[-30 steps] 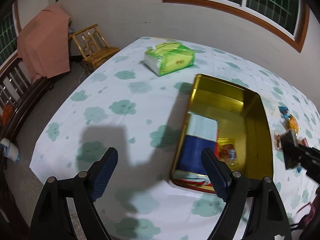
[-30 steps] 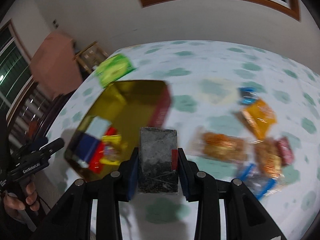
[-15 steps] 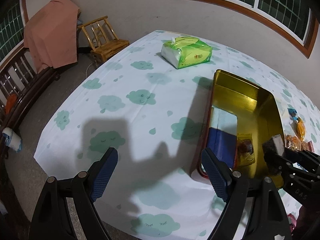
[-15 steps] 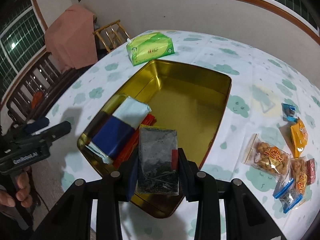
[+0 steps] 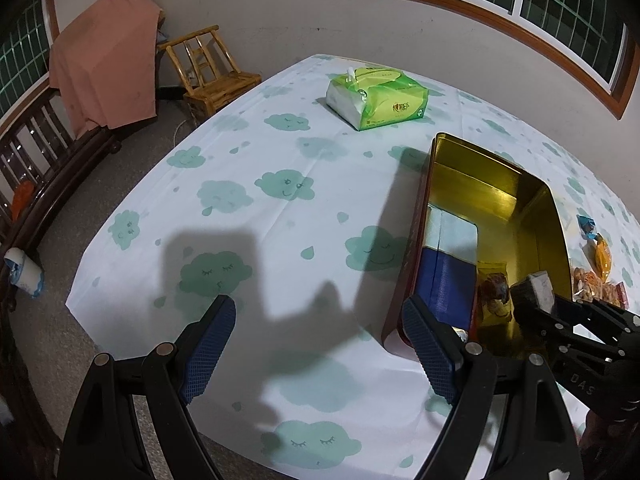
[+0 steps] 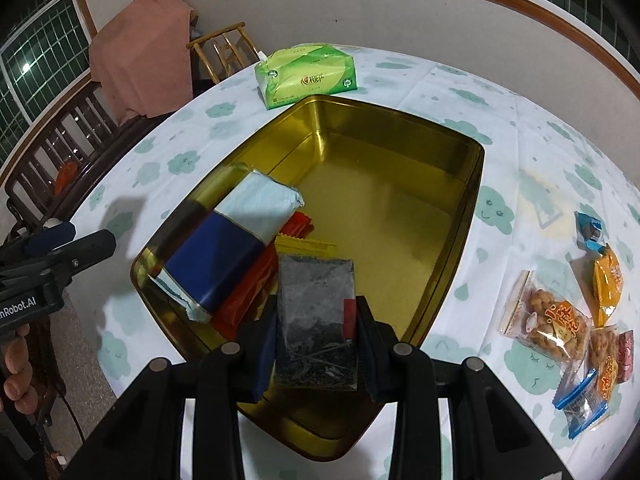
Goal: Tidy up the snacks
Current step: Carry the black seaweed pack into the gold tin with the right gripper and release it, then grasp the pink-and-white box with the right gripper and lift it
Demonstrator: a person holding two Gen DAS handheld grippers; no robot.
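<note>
Over the gold tin's (image 6: 460, 216) near end: our right gripper (image 6: 316, 344) clamps the dark packet (image 6: 316, 320) for stowing; left gripper (image 5: 316, 344) idle, jaws spread.

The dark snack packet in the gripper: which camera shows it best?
The right wrist view: the dark packet fills the centre, clamped in the right gripper above the gold tin. The left wrist view catches only its end, far right.
</note>
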